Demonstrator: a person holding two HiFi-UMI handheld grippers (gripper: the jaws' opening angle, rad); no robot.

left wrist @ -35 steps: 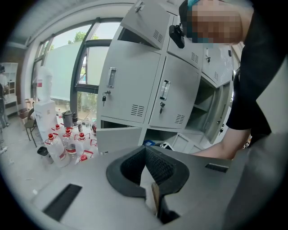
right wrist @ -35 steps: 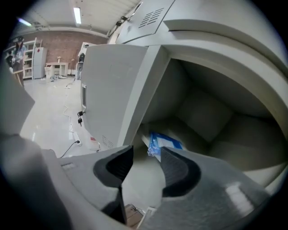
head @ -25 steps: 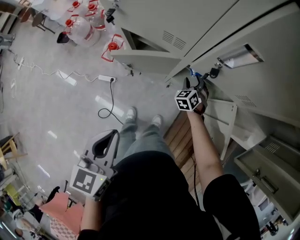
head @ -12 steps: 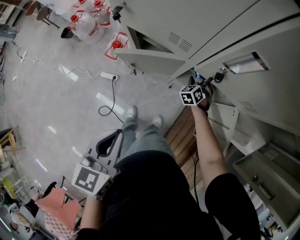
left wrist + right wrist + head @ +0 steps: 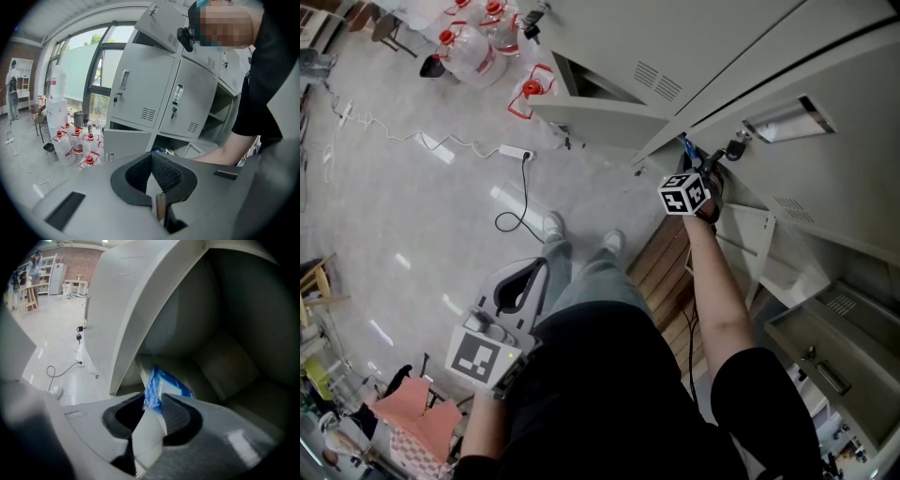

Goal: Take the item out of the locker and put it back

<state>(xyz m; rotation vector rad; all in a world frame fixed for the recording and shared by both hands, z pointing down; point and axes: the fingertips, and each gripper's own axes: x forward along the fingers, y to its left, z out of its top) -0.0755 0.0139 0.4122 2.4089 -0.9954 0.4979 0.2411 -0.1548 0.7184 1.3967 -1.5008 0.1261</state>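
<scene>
Right claw (image 5: 152, 403) has just been closing, now pinching the blue packet (image 5: 165, 383) by its near edge inside the locker (image 5: 225, 357); it looks light, crinkly, slippery; left claw (image 5: 152, 174) clenched, empty

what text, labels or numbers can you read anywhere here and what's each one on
No text can be read in any view.
Blue packet: white label with print, too blurred to read.
Bottles: labels too small to read.
Card holder on a locker door: nothing legible.
Marker cube: black-and-white square patterns only, no letters or numbers.
</scene>
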